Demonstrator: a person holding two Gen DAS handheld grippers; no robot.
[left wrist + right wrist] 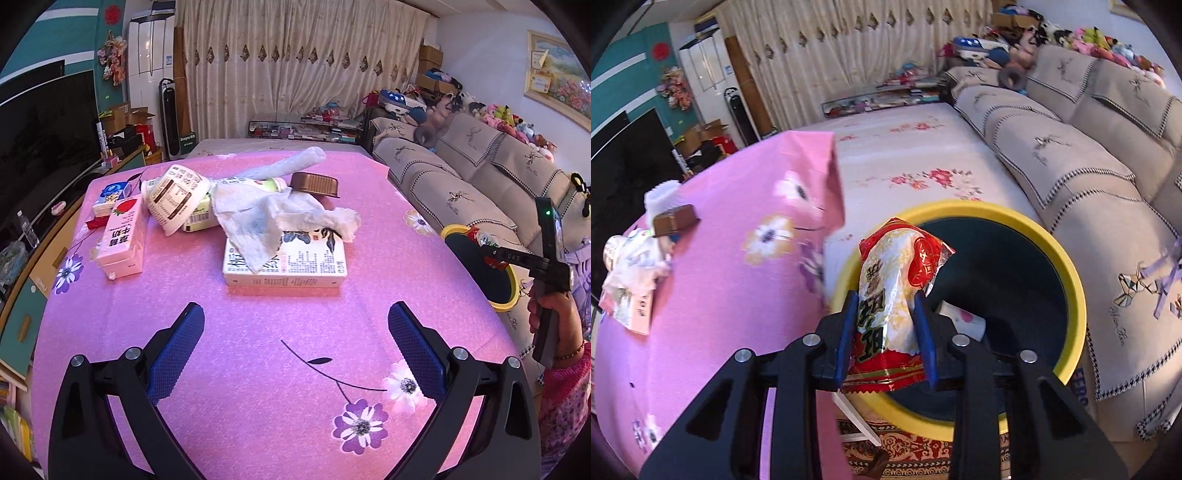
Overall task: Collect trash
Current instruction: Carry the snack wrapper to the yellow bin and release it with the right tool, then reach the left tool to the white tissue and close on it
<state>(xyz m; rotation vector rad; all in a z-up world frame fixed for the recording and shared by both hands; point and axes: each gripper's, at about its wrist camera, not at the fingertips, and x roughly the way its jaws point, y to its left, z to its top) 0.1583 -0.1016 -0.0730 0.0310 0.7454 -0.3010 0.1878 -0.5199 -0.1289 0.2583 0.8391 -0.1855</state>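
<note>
Right wrist: wrapper between claw pads.

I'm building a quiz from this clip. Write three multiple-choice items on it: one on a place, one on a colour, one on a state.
1. Where is the red snack wrapper?
A. over the bin's mouth
B. on the sofa
C. under the book

2. What colour is the rim of the bin?
A. green
B. yellow
C. white

3. How does the left hand-held gripper stand?
A. shut on a tissue
B. shut on a carton
C. open, holding nothing

Key: 1 A, the right hand-held gripper holds it above the bin's opening; 2 B, a yellow ring circles the dark inside; 3 C, its blue pads are apart over bare pink cloth.
</note>
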